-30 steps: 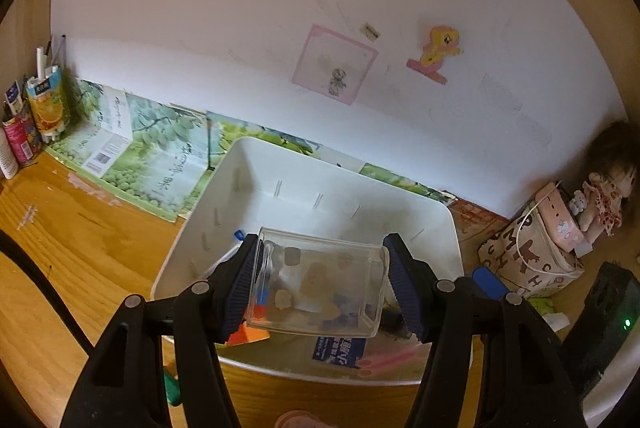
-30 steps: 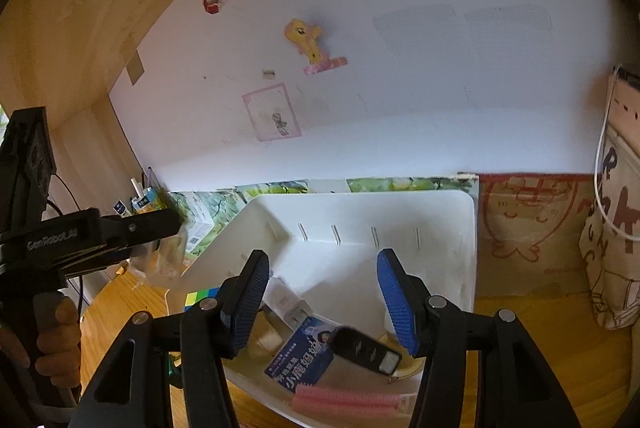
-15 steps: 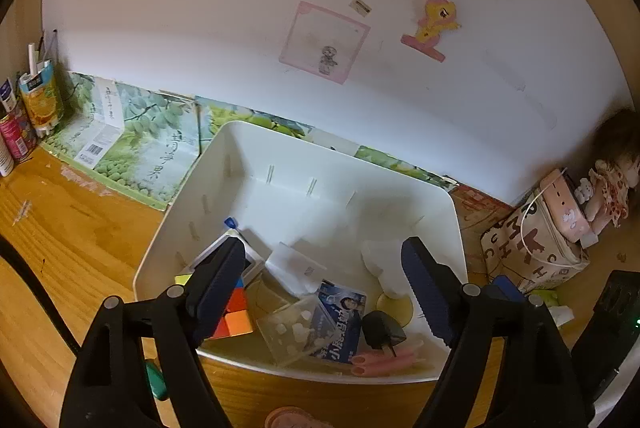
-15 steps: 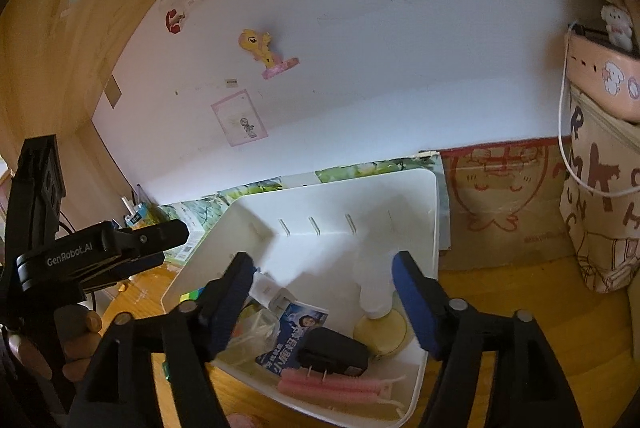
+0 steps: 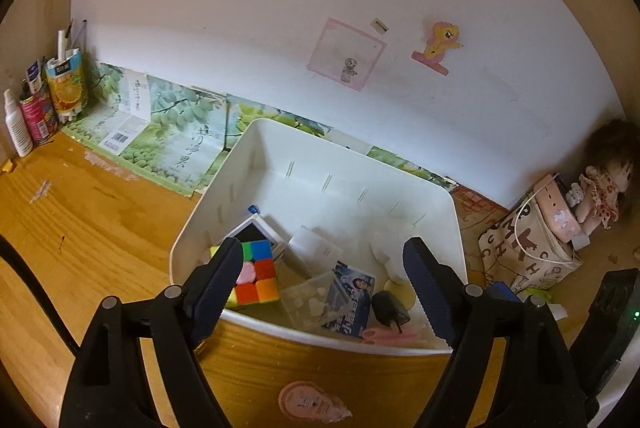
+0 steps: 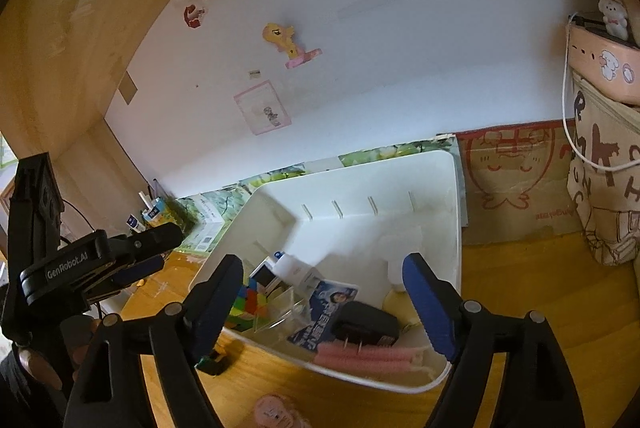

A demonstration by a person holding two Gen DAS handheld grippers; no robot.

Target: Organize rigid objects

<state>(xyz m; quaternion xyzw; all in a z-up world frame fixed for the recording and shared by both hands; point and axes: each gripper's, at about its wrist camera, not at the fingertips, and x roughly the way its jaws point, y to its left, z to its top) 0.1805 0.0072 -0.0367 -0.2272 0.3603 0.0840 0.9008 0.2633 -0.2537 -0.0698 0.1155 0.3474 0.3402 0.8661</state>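
Observation:
A white bin (image 5: pixel 312 168) stands on the wooden desk. In it lie a clear plastic box (image 5: pixel 308 302), a colour cube (image 5: pixel 256 276), a blue printed packet (image 5: pixel 352 298), a black plug adapter (image 5: pixel 390 310) and a pink ribbed piece (image 5: pixel 388 336). My left gripper (image 5: pixel 324 252) hovers open over the bin's near rim with nothing between its fingers. My right gripper (image 6: pixel 324 264) hangs over the same bin (image 6: pixel 360 184); its jaws are opening and empty. Below it lie the clear box (image 6: pixel 280 308) and the adapter (image 6: pixel 366 324). The left gripper (image 6: pixel 160 248) shows at the left of the right wrist view.
A patterned bag (image 5: pixel 532 248) and a doll (image 5: pixel 600 196) stand to the right of the bin. Cans and a bottle (image 5: pixel 48 100) fill the far left corner. A pink round item (image 5: pixel 308 402) lies on the desk in front. A hand (image 6: pixel 36 364) holds the left gripper.
The left gripper let go of the clear box, which now lies in the bin, and drew back a little. Both grippers' jaws have spread wider.

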